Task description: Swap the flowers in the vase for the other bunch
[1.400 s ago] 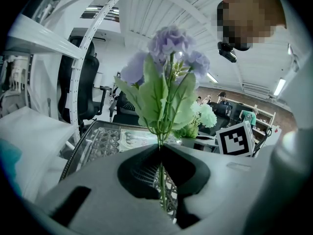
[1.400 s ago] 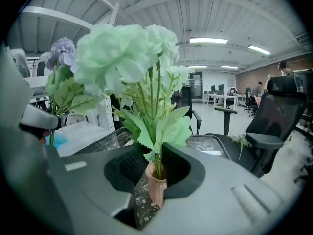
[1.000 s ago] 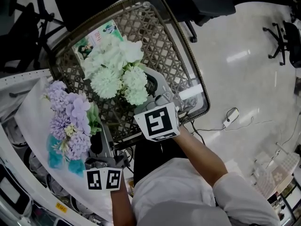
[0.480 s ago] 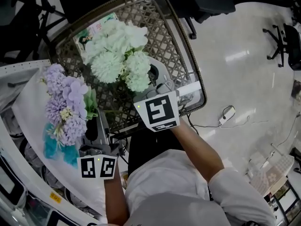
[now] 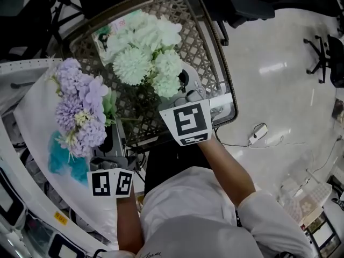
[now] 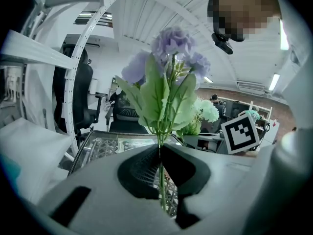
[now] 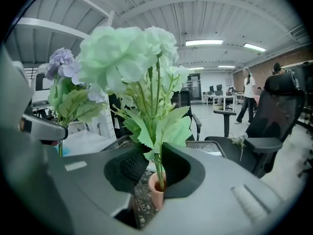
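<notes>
A purple bunch (image 5: 80, 109) stands upright at the left, its thin stem pinched between the jaws of my left gripper (image 5: 113, 144). In the left gripper view the stem runs straight through the left gripper (image 6: 160, 148), up to the purple bunch (image 6: 171, 48). A pale green bunch (image 5: 145, 52) hangs over the lattice basket (image 5: 209, 63), with my right gripper (image 5: 183, 87) on its stems. Seen in the right gripper view, the right gripper (image 7: 154, 160) is shut on the stems of the pale green bunch (image 7: 127, 58) just above a small terracotta vase (image 7: 157, 190), in which the stems stand.
A magazine (image 5: 105, 34) lies in the basket's far corner. A white cloth with a teal patch (image 5: 62, 163) covers the surface at the left. Office chairs (image 7: 279, 126) stand on the shiny floor to the right, where a cable and plug (image 5: 260, 130) lie. A person (image 7: 247, 94) stands far off.
Both bunches stay in the same grips. Only the head view has shifted a little, so everything sits slightly higher and further right in the picture.
</notes>
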`<state>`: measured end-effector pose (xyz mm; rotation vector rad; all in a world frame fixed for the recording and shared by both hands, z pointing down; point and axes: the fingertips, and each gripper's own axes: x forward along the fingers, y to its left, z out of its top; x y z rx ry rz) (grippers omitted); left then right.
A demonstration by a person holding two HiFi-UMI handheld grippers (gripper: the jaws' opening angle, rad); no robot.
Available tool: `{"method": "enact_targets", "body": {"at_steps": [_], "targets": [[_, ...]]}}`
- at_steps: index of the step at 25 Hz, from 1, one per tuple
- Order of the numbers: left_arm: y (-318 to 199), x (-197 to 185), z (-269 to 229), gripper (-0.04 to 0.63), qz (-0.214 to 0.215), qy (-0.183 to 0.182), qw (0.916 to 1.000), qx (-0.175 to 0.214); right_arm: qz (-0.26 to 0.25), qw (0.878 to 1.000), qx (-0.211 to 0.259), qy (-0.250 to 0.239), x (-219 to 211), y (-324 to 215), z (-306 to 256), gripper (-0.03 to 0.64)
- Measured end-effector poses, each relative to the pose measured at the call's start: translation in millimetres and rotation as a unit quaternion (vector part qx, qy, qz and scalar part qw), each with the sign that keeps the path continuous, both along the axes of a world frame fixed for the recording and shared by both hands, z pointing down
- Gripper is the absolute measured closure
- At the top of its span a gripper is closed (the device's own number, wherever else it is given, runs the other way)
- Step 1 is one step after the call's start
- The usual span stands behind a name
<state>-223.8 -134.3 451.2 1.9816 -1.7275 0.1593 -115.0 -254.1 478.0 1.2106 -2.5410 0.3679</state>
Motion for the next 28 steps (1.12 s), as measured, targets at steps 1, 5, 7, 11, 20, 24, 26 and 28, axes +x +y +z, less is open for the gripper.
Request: {"method": "enact_targets", "body": {"at_steps": [1, 5, 7, 11, 20, 24, 26, 28], "targets": [[0.2, -0.4, -0.4, 0.574, 0.002, -0.005, 1.0000, 0.001, 0.000, 1.000, 0.000, 0.000, -0.5, 0.4, -0.8, 0.534], [0.5, 1.5, -5.1, 0.572, 0.018, -0.038, 0.9991, 0.007, 0.002, 1.000, 0.004, -0.002, -0.5, 2.2, -7.0, 0.535], [0.5, 3.0, -7.6, 0.572, 0.018, -0.029, 0.9994, 0.010, 0.004, 1.000, 0.005, -0.004, 1.0, 2.7, -10.9, 0.535], [0.3, 0.4, -10.9, 0.572, 0.005, -0.004, 0.9999, 0.015, 0.011, 1.000, 0.003, -0.010, 4.5, 3.5, -16.6, 0.535], [2.0, -5.3, -20.2, 0.572, 0.004, 0.002, 0.9997, 0.023, 0.020, 0.998, -0.004, -0.056, 6.3, 8.5, -32.7, 0.535], [2.6, -4.6, -25.6, 0.572, 0.002, 0.002, 0.9996, 0.027, 0.027, 0.997, -0.005, -0.066, 13.1, 8.5, -39.3, 0.535], [4.4, -6.6, -26.8, 0.572, 0.000, 0.002, 0.9996, 0.028, 0.028, 0.997, -0.009, -0.074, 13.3, 9.5, -41.7, 0.535], [5.8, -11.4, -27.8, 0.572, -0.001, 0.002, 0.9995, 0.030, 0.031, 0.996, -0.011, -0.080, 11.4, 10.6, -43.6, 0.537]]}}
